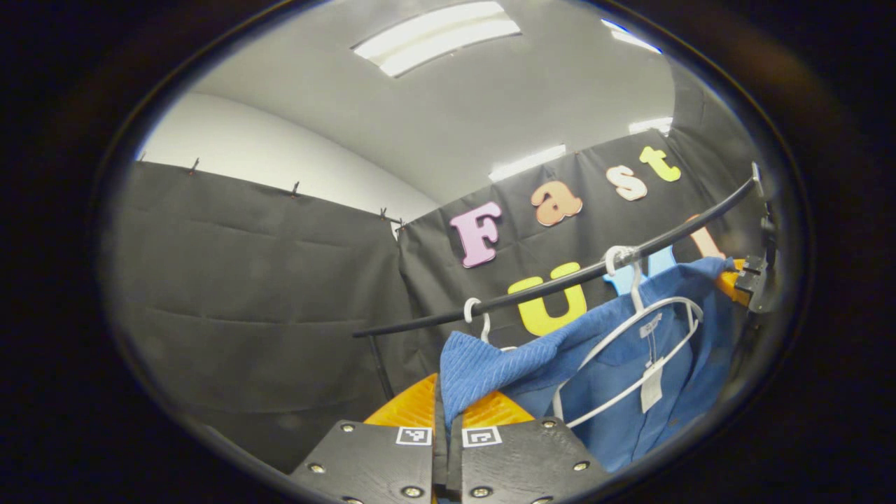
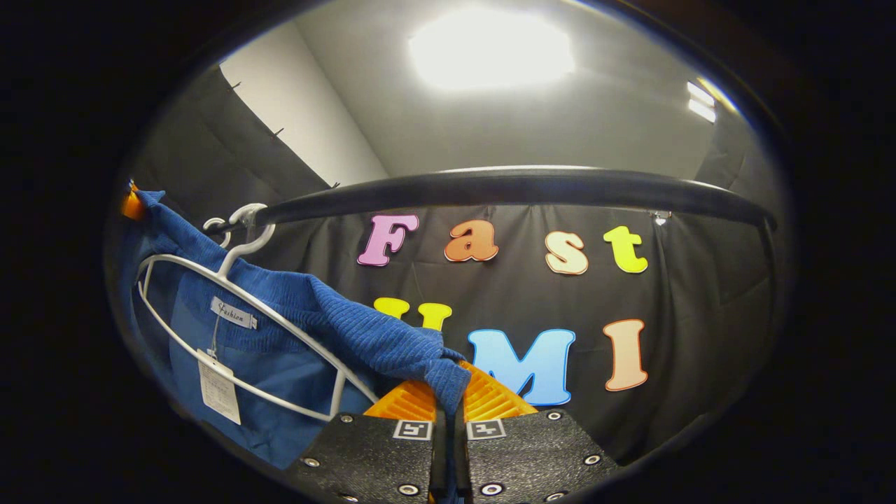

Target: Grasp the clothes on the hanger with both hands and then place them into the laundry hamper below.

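A blue ribbed garment (image 1: 616, 371) hangs on a white hanger (image 1: 633, 329) hooked over a black rail (image 1: 560, 280). My left gripper (image 1: 448, 402) is shut on one shoulder of the garment, the cloth bunched between its fingers. Far right in the left gripper view, the other gripper (image 1: 745, 280) holds the opposite shoulder. In the right gripper view, my right gripper (image 2: 448, 392) is shut on the blue garment (image 2: 336, 329), which stretches left over the white hanger (image 2: 231, 336). A paper tag (image 2: 218, 388) dangles inside the collar. The left gripper (image 2: 131, 204) shows small at the garment's far end.
The black rail (image 2: 518, 187) runs just above and across the right gripper view. A second white hanger hook (image 1: 476, 315) sits on the rail left of the garment. Black cloth walls close in behind and to the left; bright ceiling lights are overhead.
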`<state>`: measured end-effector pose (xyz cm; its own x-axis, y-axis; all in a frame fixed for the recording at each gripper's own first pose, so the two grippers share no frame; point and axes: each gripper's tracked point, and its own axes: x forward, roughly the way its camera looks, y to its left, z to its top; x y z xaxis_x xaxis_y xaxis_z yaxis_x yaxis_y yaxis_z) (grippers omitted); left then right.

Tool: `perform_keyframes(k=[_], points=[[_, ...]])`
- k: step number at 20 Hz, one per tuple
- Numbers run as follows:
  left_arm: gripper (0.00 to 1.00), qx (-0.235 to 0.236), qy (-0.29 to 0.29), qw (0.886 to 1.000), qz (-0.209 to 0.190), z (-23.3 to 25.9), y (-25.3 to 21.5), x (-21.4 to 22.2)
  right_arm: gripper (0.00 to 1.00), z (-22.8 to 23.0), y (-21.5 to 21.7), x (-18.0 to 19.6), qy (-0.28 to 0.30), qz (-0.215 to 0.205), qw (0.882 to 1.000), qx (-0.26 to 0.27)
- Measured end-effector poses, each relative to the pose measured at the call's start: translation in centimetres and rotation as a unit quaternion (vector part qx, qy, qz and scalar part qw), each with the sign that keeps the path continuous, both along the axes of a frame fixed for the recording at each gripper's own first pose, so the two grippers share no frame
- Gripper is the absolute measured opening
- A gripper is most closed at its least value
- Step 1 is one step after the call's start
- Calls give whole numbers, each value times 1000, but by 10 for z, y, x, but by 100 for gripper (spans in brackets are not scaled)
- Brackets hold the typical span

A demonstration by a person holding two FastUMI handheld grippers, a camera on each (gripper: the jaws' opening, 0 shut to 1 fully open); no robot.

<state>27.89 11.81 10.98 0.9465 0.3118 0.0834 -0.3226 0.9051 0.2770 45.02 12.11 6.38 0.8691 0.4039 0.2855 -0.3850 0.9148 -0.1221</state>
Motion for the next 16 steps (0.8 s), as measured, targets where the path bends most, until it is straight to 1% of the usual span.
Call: perform_keyframes(k=[3,5,7,10,13,16], points=[[0,33,-14,999,4,15,15,5,4,-3,3,10,-16,-2,1000,-9],[0,39,-15,999,4,14,19,13,4,-10,4,19,-23,-4,1000,-12],[0,32,-12,999,4,4,20,21,4,-13,4,32,-19,-13,1000,-10],[0,6,-2,1000,-9,-16,15,25,4,-20,8,43,-3,-23,1000,-2],[1,3,11,1000,-13,-30,16,27,4,-25,8,51,5,-31,999,11],[0,-13,24,999,-22,-44,14,33,4,-31,12,61,20,-34,999,21]])
